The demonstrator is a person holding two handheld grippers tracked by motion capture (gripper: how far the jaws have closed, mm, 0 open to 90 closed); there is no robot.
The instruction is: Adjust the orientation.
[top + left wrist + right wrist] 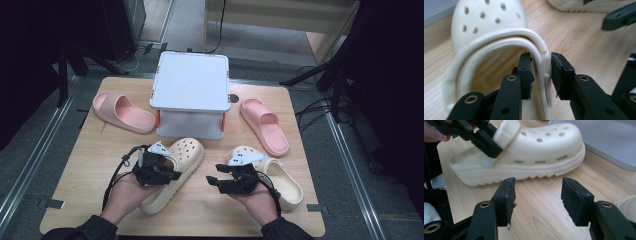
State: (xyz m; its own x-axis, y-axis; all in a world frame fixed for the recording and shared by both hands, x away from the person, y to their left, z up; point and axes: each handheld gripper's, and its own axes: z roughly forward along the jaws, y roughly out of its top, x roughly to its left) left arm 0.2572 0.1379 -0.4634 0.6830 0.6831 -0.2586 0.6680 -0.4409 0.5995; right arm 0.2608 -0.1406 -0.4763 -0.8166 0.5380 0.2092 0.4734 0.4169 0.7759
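Handling the cream clog (491, 27) by its side wall at the heel opening, w/ left gripper (541, 75). Best to seat pads deeper over the rim and strap before any lift (thin foam wall, apt to flex and twist out), keep wrist level, lift slow.

Left fingers (525, 72): roughly half open, straddling the wall, one inside the shoe, other outside; a sliver of gap shows at the outer pad, so not clamped.

Right gripper (537, 195): fingers (574, 200) wide apart, nothing between, bare table (544, 215) beneath; clog lying just ahead of the tips, second cream clog (280, 175) under the right hand.
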